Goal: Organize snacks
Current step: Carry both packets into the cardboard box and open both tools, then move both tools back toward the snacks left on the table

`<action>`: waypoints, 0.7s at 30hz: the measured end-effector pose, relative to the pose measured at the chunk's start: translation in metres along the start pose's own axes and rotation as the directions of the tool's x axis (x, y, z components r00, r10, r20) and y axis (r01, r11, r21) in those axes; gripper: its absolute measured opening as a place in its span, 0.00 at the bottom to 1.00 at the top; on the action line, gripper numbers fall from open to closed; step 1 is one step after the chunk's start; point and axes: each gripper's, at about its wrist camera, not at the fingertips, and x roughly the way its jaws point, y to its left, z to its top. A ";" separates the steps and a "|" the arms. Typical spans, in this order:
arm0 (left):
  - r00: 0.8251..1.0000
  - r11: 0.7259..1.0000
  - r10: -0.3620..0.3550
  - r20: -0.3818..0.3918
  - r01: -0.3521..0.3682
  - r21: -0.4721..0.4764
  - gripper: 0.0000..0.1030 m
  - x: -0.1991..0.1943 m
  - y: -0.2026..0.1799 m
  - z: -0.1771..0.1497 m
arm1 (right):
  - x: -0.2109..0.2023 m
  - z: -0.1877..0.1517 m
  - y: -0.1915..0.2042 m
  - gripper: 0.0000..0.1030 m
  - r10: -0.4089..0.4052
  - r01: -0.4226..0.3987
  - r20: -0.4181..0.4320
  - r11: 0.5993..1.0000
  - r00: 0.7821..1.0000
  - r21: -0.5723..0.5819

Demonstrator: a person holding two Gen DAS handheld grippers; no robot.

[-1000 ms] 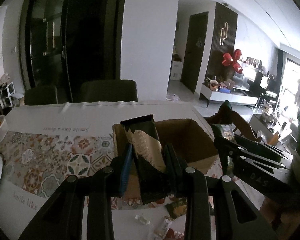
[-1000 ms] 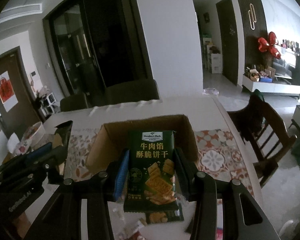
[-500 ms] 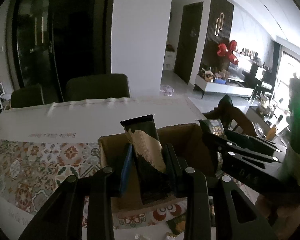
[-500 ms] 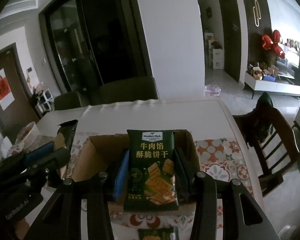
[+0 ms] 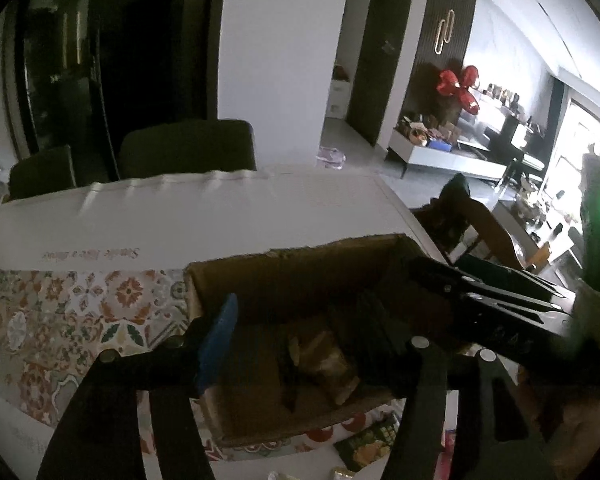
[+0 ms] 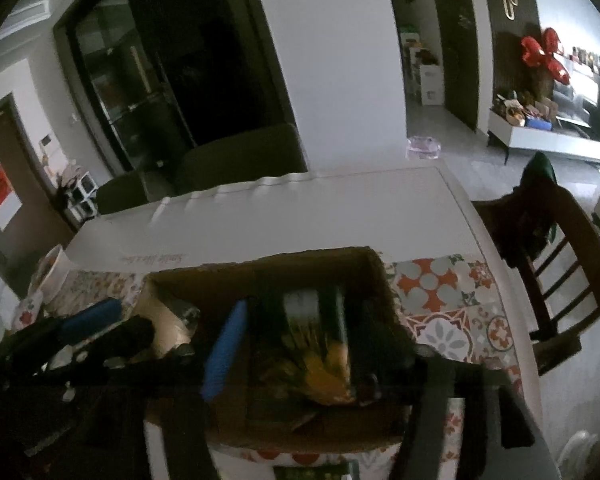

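An open cardboard box (image 5: 300, 252) stands on the patterned tablecloth, and both grippers hang over it. My left gripper (image 5: 296, 312) has its jaws opening. The dark packet with a tan patch (image 5: 320, 360) lies loose on the box floor between and below them, touching neither pad. My right gripper (image 6: 306, 308) is opening too. The green cracker packet (image 6: 312, 352), blurred, sits free inside the box (image 6: 260, 264). Each gripper shows in the other's view, the right gripper (image 5: 432, 276) at the box's right side and the left gripper (image 6: 134, 318) at its left corner.
Loose snack packets (image 5: 368, 440) lie on the table in front of the box. A wooden chair (image 6: 560, 260) stands off the table's right edge, dark chairs (image 5: 188, 152) at the far side, and a bowl (image 6: 52, 272) at the left.
Both grippers moved forward and down over the box. Their jaws spread, and the tan-patched packet and the green cracker packet dropped out of the grip into the box.
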 end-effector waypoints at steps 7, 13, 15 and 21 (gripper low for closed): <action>0.999 0.999 0.035 0.022 -0.036 0.021 0.66 -0.023 -0.003 -0.002 | -0.025 -0.003 0.004 0.65 -0.067 0.068 0.048 0.997 0.997 -0.023; 0.998 0.999 0.033 0.048 -0.034 0.033 0.67 -0.049 -0.006 -0.011 | -0.056 -0.012 0.008 0.72 -0.107 0.112 0.094 0.993 0.990 -0.045; 0.998 0.998 0.035 0.059 -0.038 0.050 0.67 -0.059 -0.010 -0.016 | -0.067 -0.017 0.007 0.72 -0.119 0.124 0.108 0.992 0.987 -0.040; 0.997 0.997 0.038 0.071 -0.043 0.062 0.67 -0.081 -0.019 -0.033 | -0.090 -0.031 -0.001 0.72 -0.143 0.143 0.120 0.990 0.982 0.008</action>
